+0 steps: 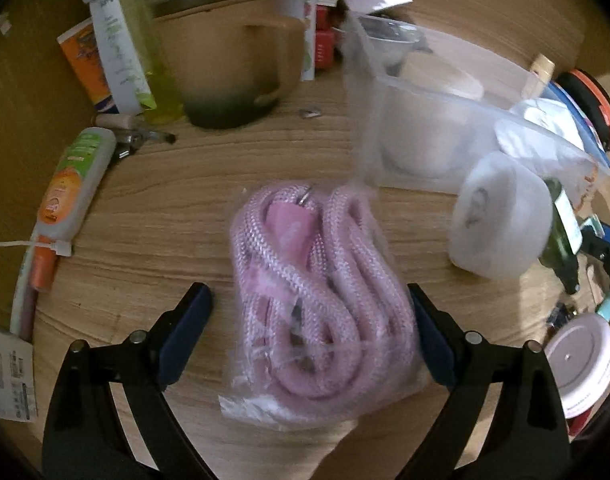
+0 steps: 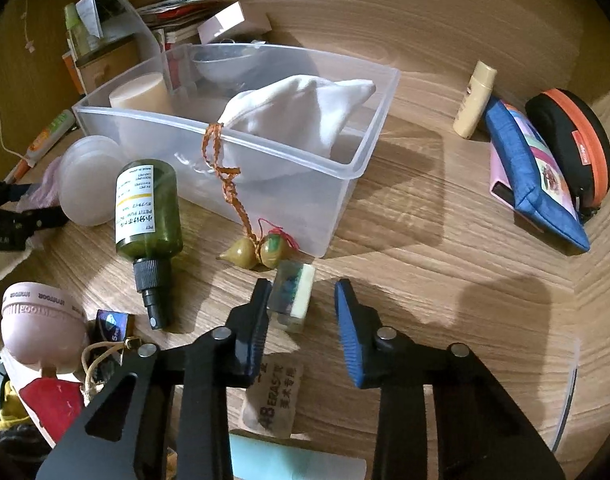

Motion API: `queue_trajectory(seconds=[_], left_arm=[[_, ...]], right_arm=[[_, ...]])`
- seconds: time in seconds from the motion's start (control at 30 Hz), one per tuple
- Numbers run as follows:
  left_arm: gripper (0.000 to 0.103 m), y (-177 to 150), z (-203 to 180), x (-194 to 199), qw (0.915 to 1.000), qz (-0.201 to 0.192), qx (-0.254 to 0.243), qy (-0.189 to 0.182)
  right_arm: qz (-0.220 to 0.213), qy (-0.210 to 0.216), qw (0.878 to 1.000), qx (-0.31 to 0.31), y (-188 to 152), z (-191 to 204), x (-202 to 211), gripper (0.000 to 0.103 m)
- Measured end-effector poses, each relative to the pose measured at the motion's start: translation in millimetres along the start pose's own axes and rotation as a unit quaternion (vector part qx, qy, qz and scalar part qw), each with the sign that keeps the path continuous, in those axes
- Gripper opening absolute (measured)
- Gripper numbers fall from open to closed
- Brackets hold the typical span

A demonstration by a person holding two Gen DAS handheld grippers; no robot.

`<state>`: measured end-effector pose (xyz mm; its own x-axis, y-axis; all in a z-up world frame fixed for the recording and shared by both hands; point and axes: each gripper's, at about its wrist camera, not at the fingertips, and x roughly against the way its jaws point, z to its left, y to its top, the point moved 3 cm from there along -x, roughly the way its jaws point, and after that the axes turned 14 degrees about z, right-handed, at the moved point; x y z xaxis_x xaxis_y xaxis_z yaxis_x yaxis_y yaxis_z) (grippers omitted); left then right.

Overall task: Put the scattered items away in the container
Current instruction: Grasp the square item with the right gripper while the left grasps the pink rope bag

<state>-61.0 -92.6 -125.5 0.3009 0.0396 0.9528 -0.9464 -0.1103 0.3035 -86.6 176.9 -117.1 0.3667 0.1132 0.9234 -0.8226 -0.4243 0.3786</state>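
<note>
Left gripper (image 1: 309, 334) spreads wide around a bagged pink rope (image 1: 321, 300), its jaws not yet pressing. Right gripper (image 2: 303, 312) stands part-open, a small eraser (image 2: 295, 294) against its left finger, unpinched. The clear container (image 2: 357, 160) lies just ahead. Closing squarely on the bundle's middle should keep the plastic from slipping.

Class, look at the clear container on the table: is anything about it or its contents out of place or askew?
Yes. The white drawstring pouch lies inside the clear container, but its orange braided cord hangs over the front rim, and the two small gourd charms on its end rest outside on the table.
</note>
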Motion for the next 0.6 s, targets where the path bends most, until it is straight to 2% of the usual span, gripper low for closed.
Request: queue_trajectory(seconds=[0.07, 0.2, 0.33, 0.57, 0.6], left_arm=[[0.092, 3.6, -2.2, -0.8, 1.0, -0.006, -0.006, -0.001], [0.065, 12.5, -8.7, 0.9, 0.9997, -0.021, -0.01, -0.003], [0.063, 8.6, -6.4, 4.0, 0.9994, -0.034, -0.007, 0.001], [0.059, -11.9, -6.9, 34.5, 0.9962, -0.088, -0.001, -0.003], [0.059, -3.3, -12.3, 36.4, 0.9956, -0.093, -0.001, -0.006]], right_arm=[[0.002, 0.003, 1.0, 0.003, 1.2, 1.8, -2.1, 0.017], [-0.003, 0.0, 1.0, 0.005, 1.7, 4.0, -2.4, 0.015], [-0.019, -0.002, 1.0, -0.001, -0.1, 0.3, 5.9, 0.015], [-0.047, 0.005, 0.999, -0.013, 0.1, -6.7, 29.5, 0.015], [-0.053, 0.007, 0.998, -0.015, 0.5, -7.3, 34.1, 0.015]])
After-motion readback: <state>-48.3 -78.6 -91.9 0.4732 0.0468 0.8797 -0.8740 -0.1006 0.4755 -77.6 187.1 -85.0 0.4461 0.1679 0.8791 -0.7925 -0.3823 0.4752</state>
